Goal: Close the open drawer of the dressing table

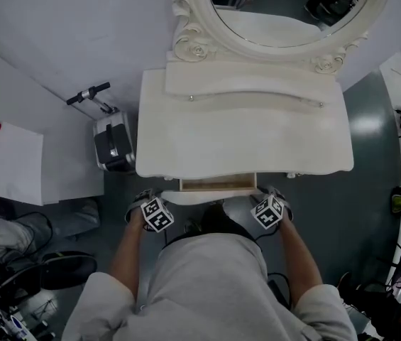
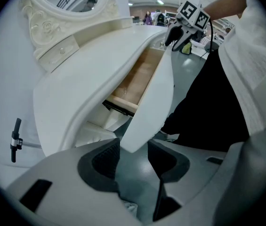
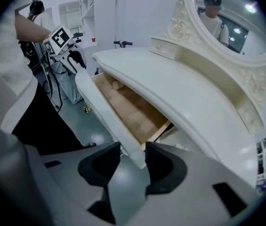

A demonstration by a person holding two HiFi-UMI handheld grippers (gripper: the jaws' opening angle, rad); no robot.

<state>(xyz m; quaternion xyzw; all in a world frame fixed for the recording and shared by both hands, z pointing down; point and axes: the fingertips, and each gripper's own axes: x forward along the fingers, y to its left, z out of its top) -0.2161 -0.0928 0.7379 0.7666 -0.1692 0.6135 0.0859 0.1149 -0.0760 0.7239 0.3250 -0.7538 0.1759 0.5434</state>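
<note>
Step in hand looks like the push-in: the drawer (image 1: 218, 185) of the dressing table (image 1: 243, 137) is out only a short way at front centre, wooden floor showing under the top's overhang. To do it well we'd press both ends of the drawer front (image 2: 152, 95) evenly and straight toward the table. An uneven push likely skews it and it binds. No clamp needed, flat contact on the outer face should do. We'd also pull the table-side jaw tips clear before the front seats, or they get pinched in the gap. Left gripper (image 2: 133, 158): jaws apart, straddling the left end of the front, with the panel's lower corner between the pads and floor visible either side, so it grips nothing. Right gripper (image 3: 132, 163): jaws also apart, straddling the right end. There the panel sits close against the table-side pad and may be touching; the wide-angle view makes that hard to call, but we don't read it as a clamp. Both grippers point steeply down, one at each end of the front, and the person (image 1: 211, 283) stands just behind the drawer's middle.
</note>
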